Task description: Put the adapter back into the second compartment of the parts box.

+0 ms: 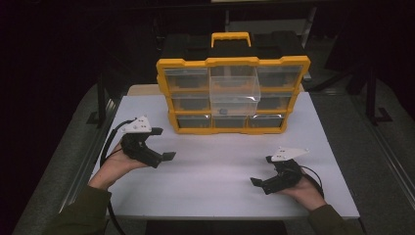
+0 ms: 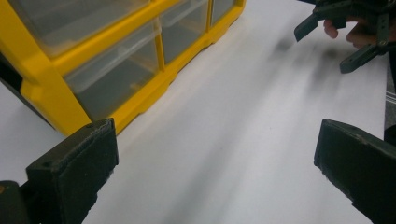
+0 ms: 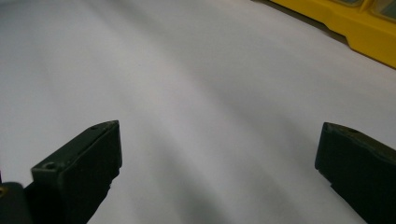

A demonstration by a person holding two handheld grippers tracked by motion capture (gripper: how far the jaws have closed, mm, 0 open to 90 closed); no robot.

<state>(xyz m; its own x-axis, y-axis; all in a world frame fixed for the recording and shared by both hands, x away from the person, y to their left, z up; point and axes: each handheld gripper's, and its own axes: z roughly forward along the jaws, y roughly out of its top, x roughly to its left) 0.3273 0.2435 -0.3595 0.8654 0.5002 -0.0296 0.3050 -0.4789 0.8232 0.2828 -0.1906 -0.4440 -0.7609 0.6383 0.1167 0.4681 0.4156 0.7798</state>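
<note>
On the white table, I am holding the left gripper with jaws spread wide and nothing between them, just in front of the organizer's lower left corner. Toward the near right edge, I am resting the right gripper, its jaws also apart and empty, well clear of the organizer.

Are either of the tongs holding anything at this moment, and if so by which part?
Nothing is held. The left tongs and right tongs both stand open over the white table, apart from the yellow drawer organizer.
</note>
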